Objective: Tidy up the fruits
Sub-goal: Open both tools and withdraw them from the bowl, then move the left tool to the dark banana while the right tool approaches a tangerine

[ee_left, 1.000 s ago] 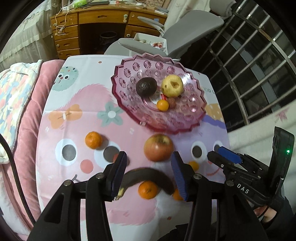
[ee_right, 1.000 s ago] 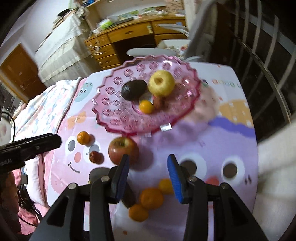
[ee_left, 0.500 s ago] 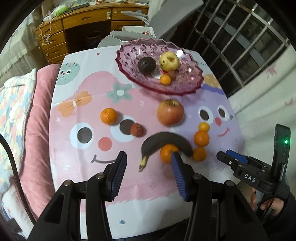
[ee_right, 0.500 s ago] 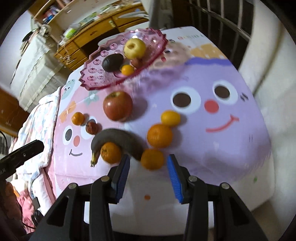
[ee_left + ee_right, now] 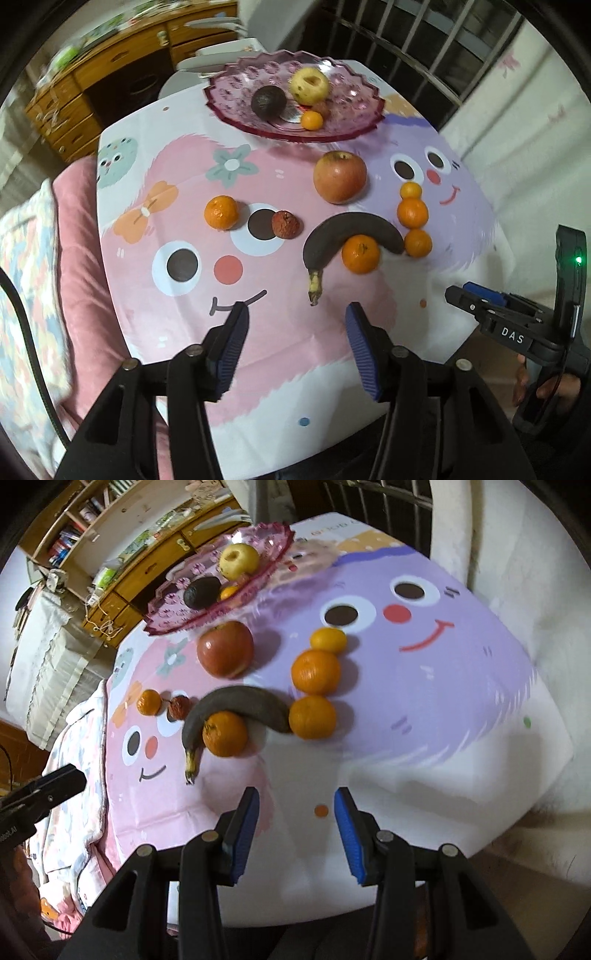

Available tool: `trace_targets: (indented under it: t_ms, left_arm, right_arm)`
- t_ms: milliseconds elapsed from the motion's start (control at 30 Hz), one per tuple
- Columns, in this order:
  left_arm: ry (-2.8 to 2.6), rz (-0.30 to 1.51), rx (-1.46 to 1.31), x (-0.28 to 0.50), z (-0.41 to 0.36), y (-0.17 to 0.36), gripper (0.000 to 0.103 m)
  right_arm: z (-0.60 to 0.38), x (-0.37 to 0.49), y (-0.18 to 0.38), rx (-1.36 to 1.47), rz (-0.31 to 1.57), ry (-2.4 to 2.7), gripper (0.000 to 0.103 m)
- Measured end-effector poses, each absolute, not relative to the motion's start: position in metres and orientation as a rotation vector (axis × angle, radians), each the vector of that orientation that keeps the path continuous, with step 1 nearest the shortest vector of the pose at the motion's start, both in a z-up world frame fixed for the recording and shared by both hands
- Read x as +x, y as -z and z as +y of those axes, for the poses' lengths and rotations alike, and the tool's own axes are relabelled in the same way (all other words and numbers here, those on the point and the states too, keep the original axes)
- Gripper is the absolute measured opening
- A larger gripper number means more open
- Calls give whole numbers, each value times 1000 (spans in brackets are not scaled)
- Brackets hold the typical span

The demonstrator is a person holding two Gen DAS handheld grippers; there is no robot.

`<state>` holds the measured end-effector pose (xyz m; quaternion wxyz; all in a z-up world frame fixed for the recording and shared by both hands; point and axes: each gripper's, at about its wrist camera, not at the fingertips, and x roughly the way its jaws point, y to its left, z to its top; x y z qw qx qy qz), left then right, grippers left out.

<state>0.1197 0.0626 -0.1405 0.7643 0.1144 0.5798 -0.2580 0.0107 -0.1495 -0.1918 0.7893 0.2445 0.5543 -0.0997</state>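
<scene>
A pink glass plate (image 5: 343,125) (image 5: 166,622) at the table's far side holds a yellow apple (image 5: 308,85), a dark avocado (image 5: 268,102) and a small orange (image 5: 312,120). On the cartoon cloth lie a red apple (image 5: 340,177) (image 5: 225,648), a blackened banana (image 5: 351,229) (image 5: 240,705) curled around an orange (image 5: 360,254) (image 5: 224,733), several more oranges (image 5: 412,212) (image 5: 315,672) and a lychee (image 5: 285,225). My left gripper (image 5: 297,315) hovers near the banana's stem, its jaws opening with nothing between them. My right gripper (image 5: 295,799) hangs open and empty over the white front edge.
A wooden desk with drawers (image 5: 110,81) and a grey chair (image 5: 218,26) stand behind the table. A pink cushion and patterned blanket (image 5: 33,258) lie at the left. Window bars (image 5: 424,40) run along the right, with a white cover (image 5: 517,572) below.
Both grippers have pulled back toward the table's near edge and rolled, so the fruit now lies farther ahead. The left jaws stand a little wider than before.
</scene>
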Motion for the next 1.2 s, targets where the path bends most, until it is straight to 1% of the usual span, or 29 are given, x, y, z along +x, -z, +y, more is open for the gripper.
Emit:
trace_targets:
  t_ms: [133, 233, 300, 367, 700, 833, 1033, 1200]
  left_arm:
    - [612, 1249, 335, 129, 52, 142, 58]
    - [646, 1252, 395, 140, 39, 143, 63]
    - [665, 1246, 426, 146, 31, 145, 66]
    - [685, 1246, 472, 153, 19, 149, 68]
    - [808, 1287, 658, 175, -41, 191, 69]
    - [838, 1294, 742, 183, -60, 210, 69]
    - [869, 1318, 856, 188, -80, 235, 69]
    - [885, 1337, 903, 188, -91, 248, 69]
  right_arm:
    - [-148, 8, 197, 521, 1190, 227, 43]
    - [-148, 9, 200, 507, 1178, 234, 44]
    - [-149, 10, 203, 497, 1174, 236, 50]
    - [-150, 11, 205, 473, 1163, 231, 50]
    - [-163, 33, 219, 405, 1149, 200, 51]
    - [-160, 41, 226, 319, 1165, 175, 51]
    - [-150, 50, 233, 185, 1169, 124, 51]
    - [-148, 56, 239, 155, 1157, 108, 51]
